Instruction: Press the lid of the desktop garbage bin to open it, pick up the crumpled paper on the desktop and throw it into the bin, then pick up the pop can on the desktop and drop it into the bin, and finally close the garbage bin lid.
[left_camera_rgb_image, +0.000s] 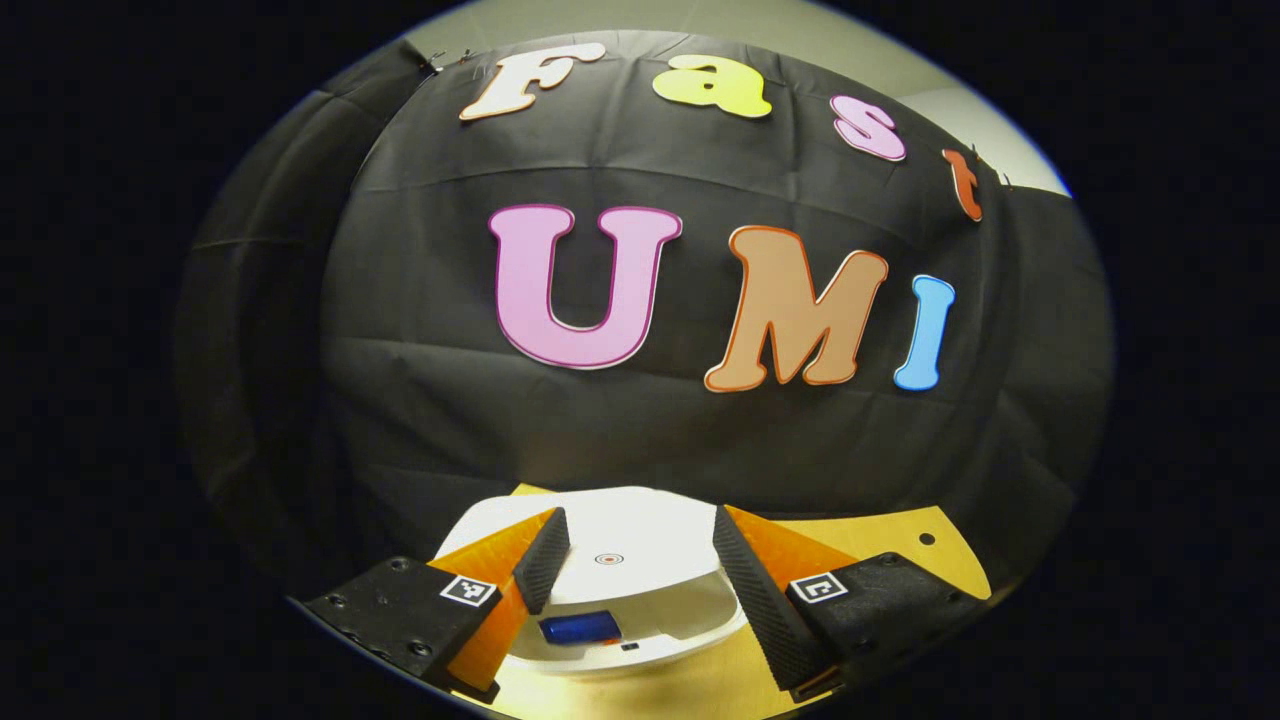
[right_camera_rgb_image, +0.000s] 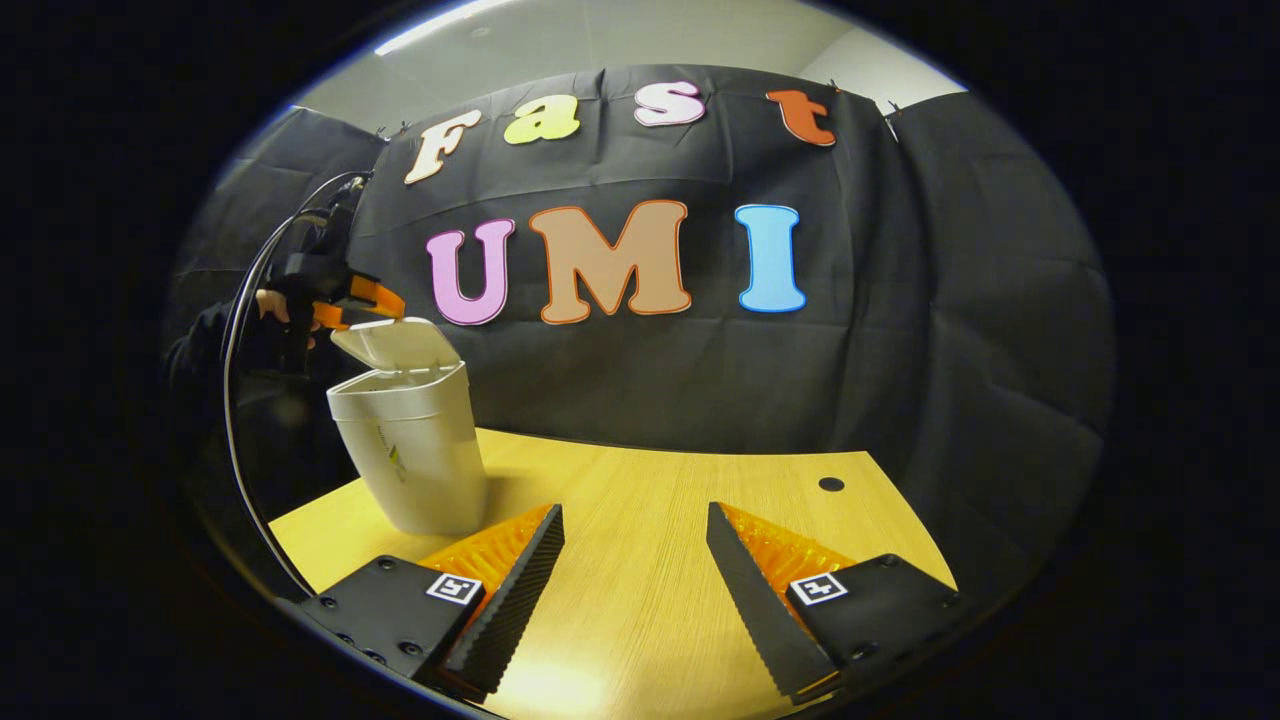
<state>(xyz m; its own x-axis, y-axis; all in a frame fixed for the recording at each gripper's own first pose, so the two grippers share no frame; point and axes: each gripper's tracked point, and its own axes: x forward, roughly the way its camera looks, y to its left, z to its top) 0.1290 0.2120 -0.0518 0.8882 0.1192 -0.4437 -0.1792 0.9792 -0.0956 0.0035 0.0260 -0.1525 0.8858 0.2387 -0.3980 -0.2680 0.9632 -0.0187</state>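
Fingers of the left gripper (left_camera_rgb_image: 632, 570) stand spread and empty in the left gripper view, straddling the raised lid (left_camera_rgb_image: 625, 545) of the one white plastic desktop bin (left_camera_rgb_image: 640, 635) just ahead of and below them. That thin, stiff, smooth lid should tip under a light press on its top.

From the right gripper view, the right gripper (right_camera_rgb_image: 635, 560) hangs released above the pale wooden desktop (right_camera_rgb_image: 660, 500), bin (right_camera_rgb_image: 410, 450) far off to its left, lid (right_camera_rgb_image: 395, 345) half up. One bin, two grippers.
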